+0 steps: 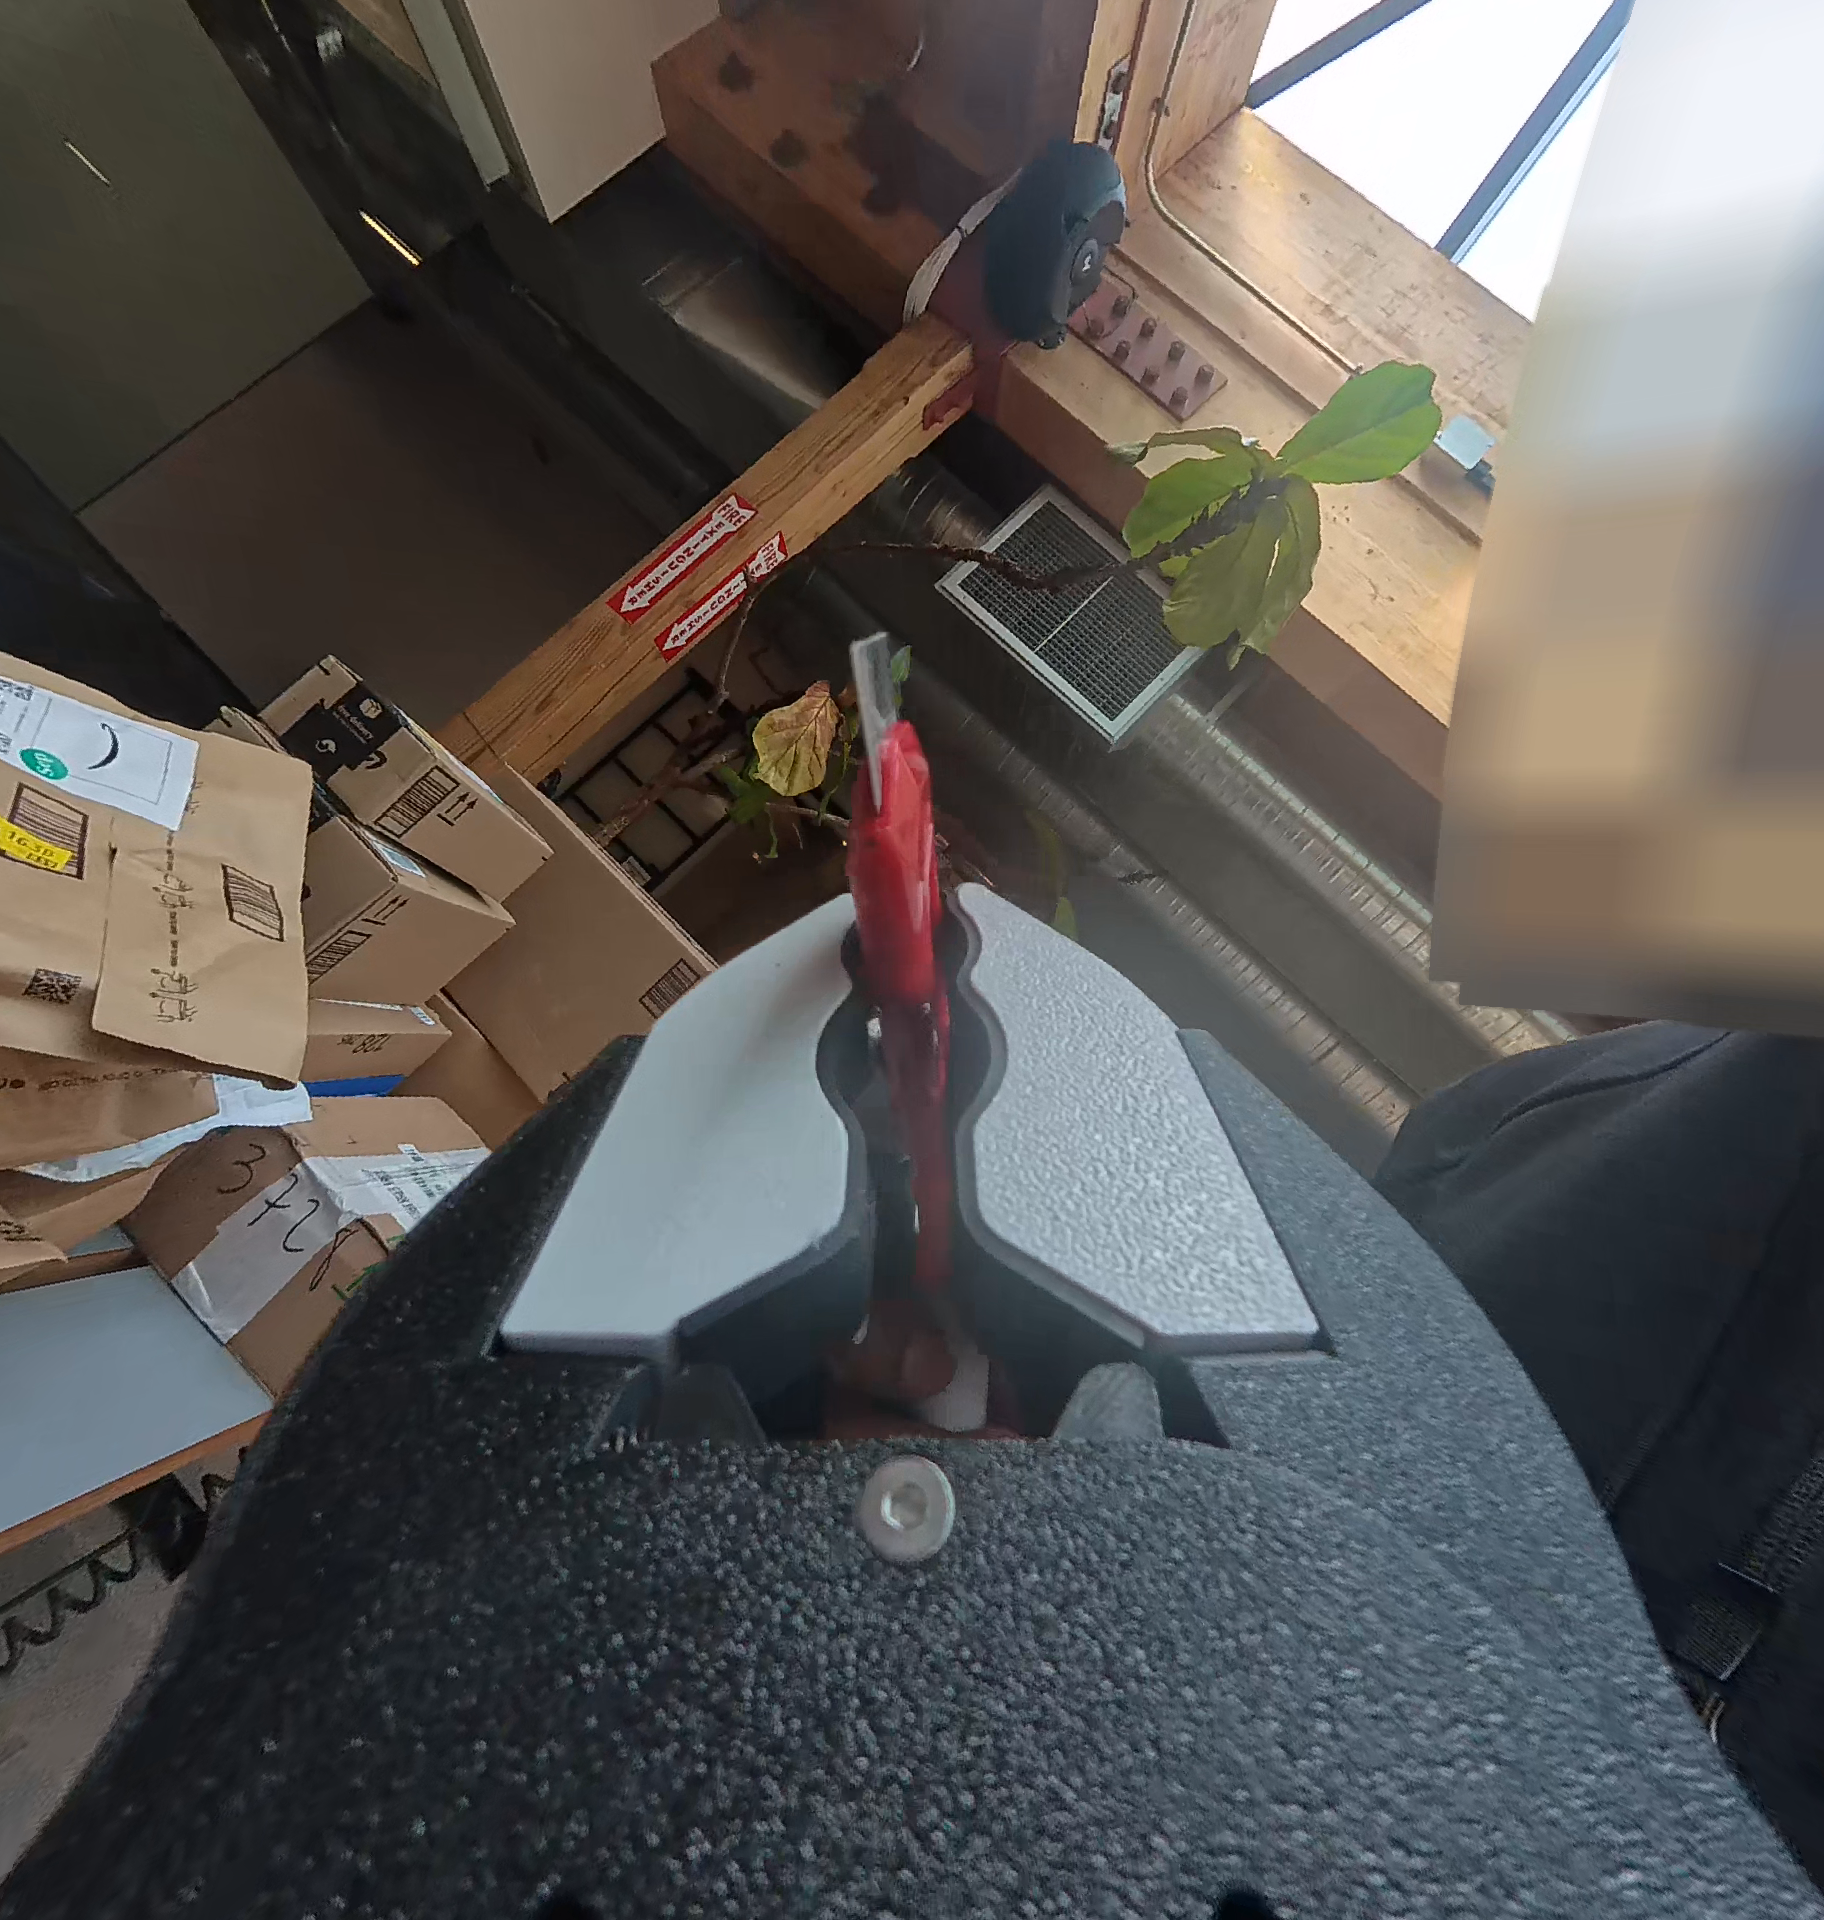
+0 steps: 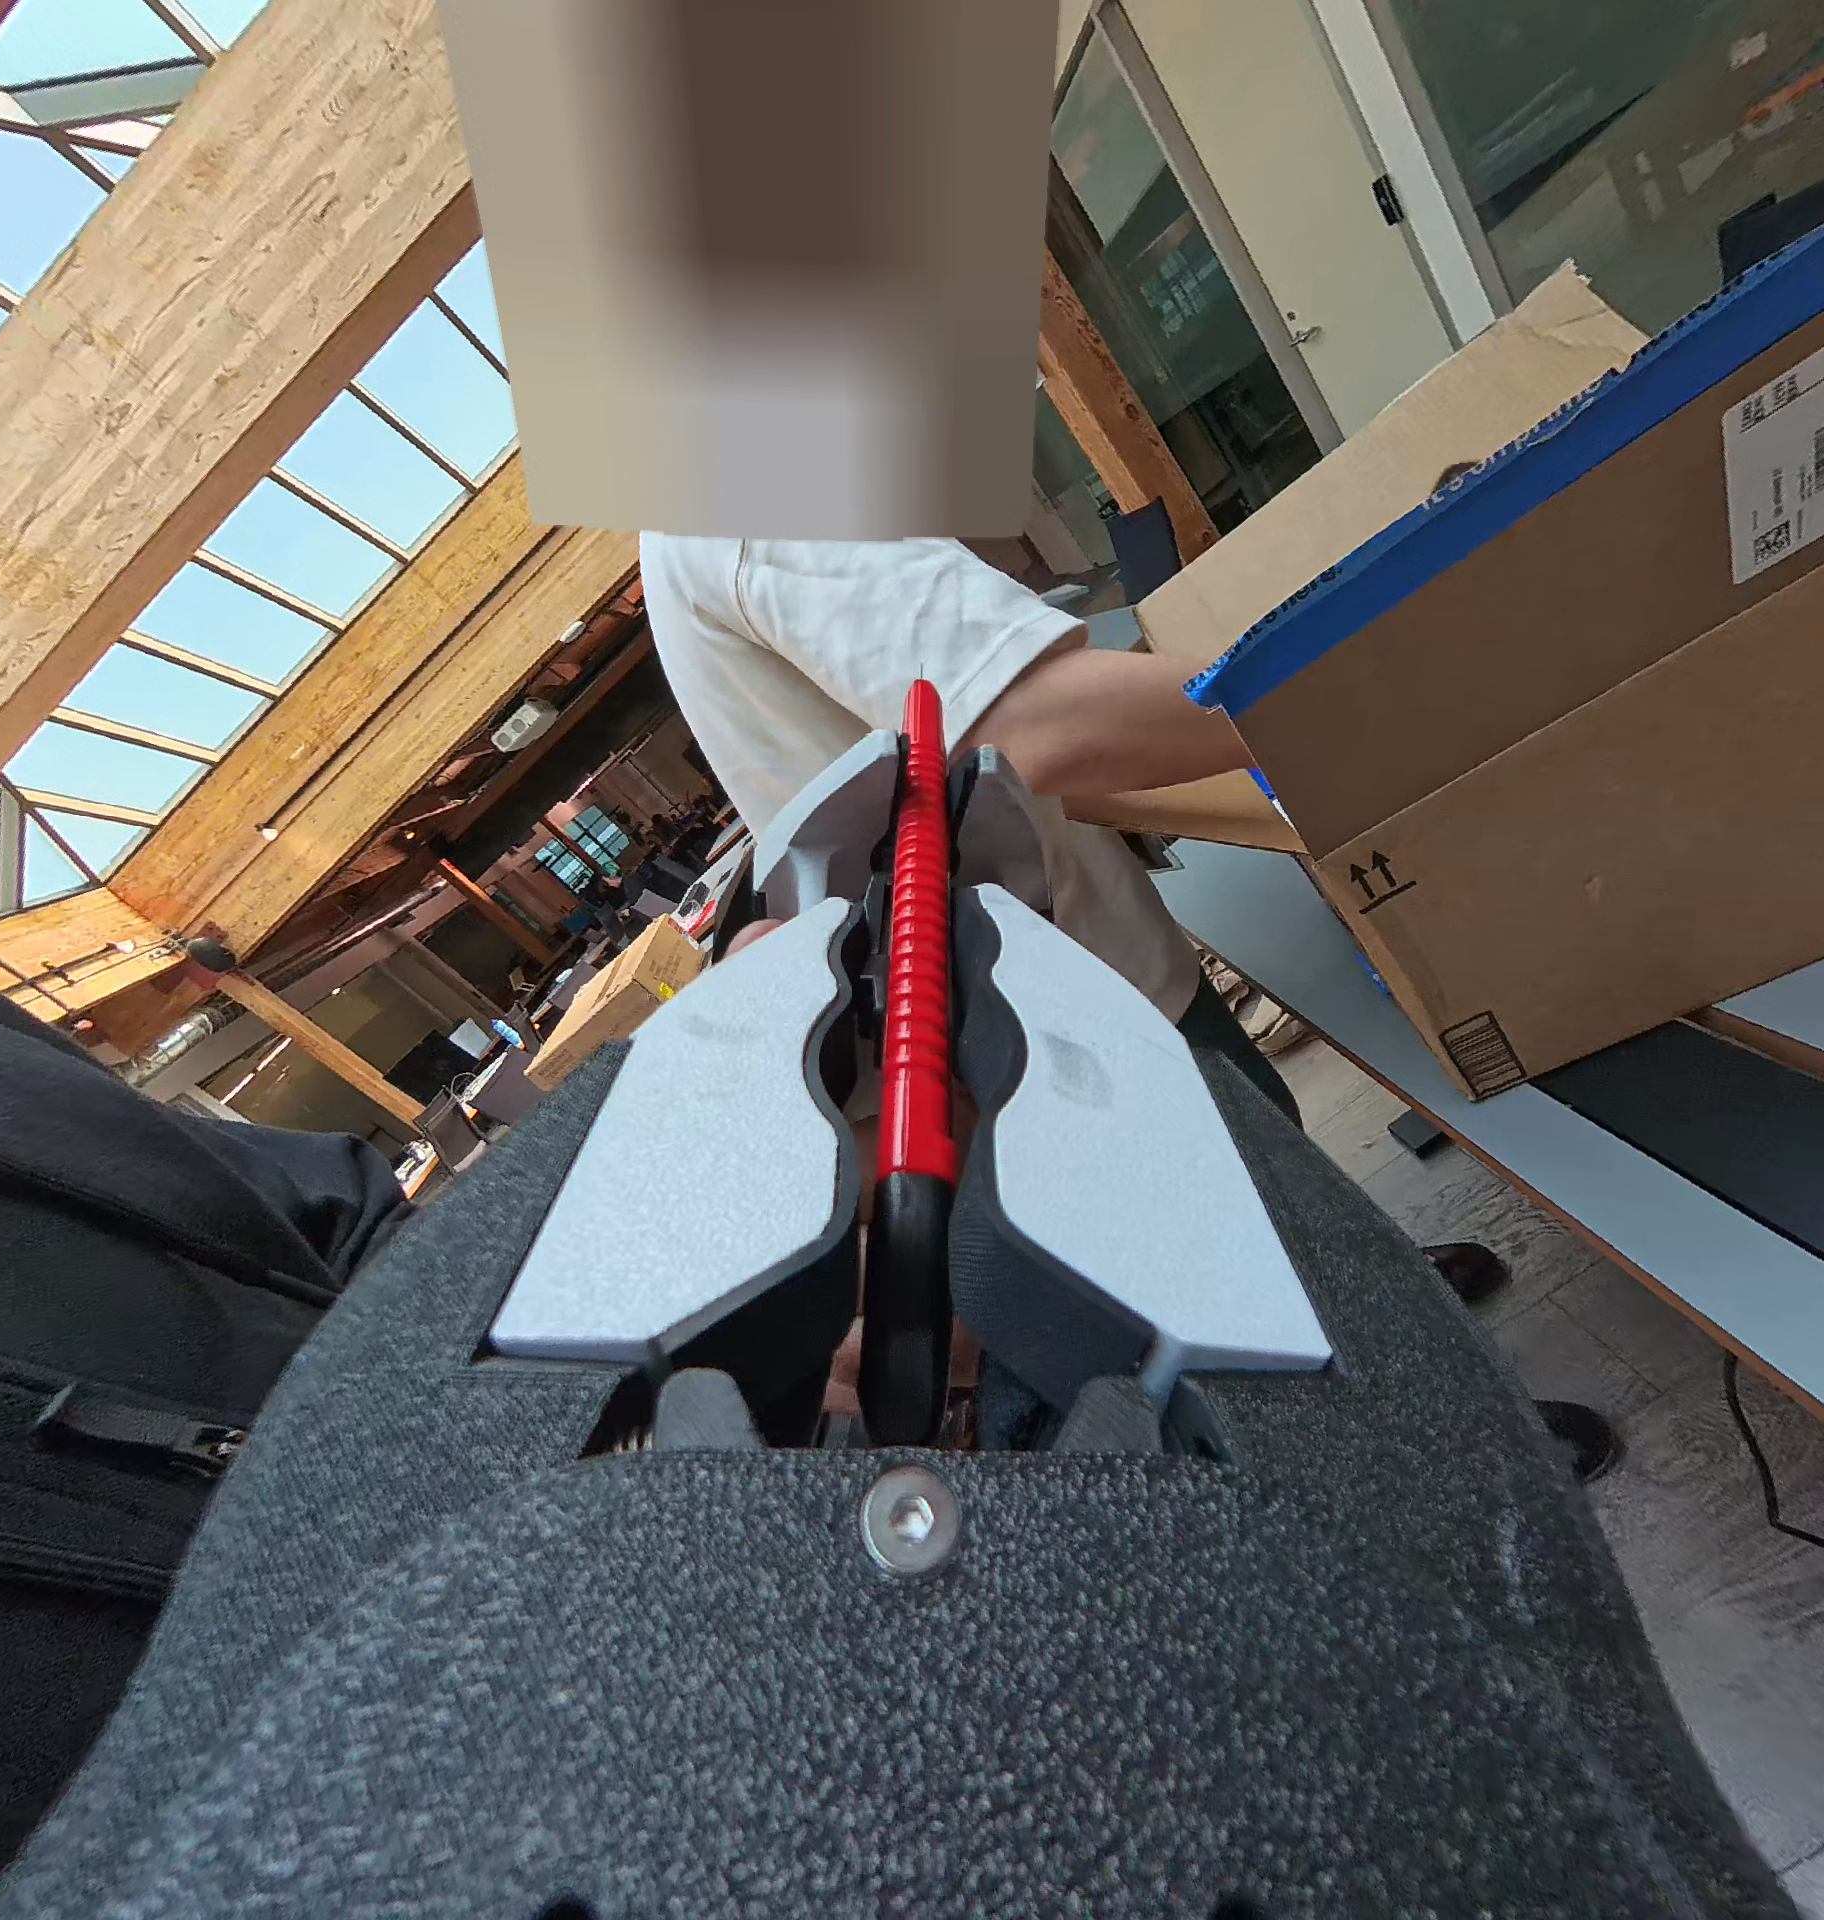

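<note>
My left gripper (image 1: 913,914) is shut on a red utility knife (image 1: 892,831). The knife stands out past the fingertips with its metal blade (image 1: 877,686) extended and pointing away, toward a leafy plant (image 1: 1251,520). My right gripper (image 2: 918,914) is shut on a red knife handle (image 2: 918,987) with a ribbed back and a black rear end (image 2: 903,1278). Farther along that handle, another gripper's grey fingers (image 2: 825,821) also clamp it. The knife tip points at a person in a white shirt (image 2: 835,644).
Stacked cardboard boxes and paper bags (image 1: 108,883) lie at the left on a grey table (image 1: 77,1392). A wooden beam (image 1: 731,582) runs behind them. At the right, a large cardboard box with blue tape (image 2: 1562,779) sits on a grey table (image 2: 1510,1122). A black-clad person (image 2: 108,1195) is close by. The tips of both grippers are at nearly the same place.
</note>
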A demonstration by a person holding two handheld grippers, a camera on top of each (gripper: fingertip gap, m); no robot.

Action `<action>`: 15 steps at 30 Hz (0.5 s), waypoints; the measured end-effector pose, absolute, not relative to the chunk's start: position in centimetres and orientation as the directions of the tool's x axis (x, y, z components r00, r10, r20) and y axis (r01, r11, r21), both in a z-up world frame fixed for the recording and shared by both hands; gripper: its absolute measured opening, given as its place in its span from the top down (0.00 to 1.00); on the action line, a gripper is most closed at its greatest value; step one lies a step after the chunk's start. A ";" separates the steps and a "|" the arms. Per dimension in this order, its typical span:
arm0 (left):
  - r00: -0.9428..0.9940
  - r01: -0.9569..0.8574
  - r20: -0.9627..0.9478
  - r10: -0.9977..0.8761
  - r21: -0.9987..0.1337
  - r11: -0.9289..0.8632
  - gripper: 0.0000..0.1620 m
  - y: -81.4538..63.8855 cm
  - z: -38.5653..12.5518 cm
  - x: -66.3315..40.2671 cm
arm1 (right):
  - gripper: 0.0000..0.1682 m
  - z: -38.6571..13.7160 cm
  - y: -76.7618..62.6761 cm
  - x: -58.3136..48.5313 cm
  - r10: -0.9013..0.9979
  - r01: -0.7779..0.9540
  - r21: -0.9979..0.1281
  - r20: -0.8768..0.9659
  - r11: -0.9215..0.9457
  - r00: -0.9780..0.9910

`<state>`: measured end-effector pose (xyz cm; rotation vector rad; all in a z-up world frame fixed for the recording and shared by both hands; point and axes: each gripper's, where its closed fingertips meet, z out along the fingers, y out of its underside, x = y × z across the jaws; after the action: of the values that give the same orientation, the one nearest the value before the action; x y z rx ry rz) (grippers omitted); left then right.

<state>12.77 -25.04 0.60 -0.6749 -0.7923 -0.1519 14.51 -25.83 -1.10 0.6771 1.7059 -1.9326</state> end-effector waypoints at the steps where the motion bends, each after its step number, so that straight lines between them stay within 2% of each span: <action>1: 0.700 0.359 0.702 0.131 -0.505 0.785 0.93 -25.1 0.5 12.7 | 0.91 -1.1 -25.8 14.5 -0.028 0.650 -0.751 -0.651 -0.117 -0.758; 6: 0.701 0.328 0.689 0.185 -0.542 0.774 0.93 -24.9 0.4 12.7 | 0.89 -1.5 -25.8 14.3 -0.018 0.668 -0.735 -0.671 -0.119 -0.741; 15: 0.686 0.345 0.708 0.169 -0.520 0.781 0.94 -24.7 0.4 13.0 | 0.90 -1.4 -25.4 14.6 -0.015 0.630 -0.770 -0.632 -0.105 -0.775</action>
<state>12.98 -24.71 0.36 -0.6867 -0.8258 -0.1082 14.59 -25.36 -1.42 0.6737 1.7288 -1.9314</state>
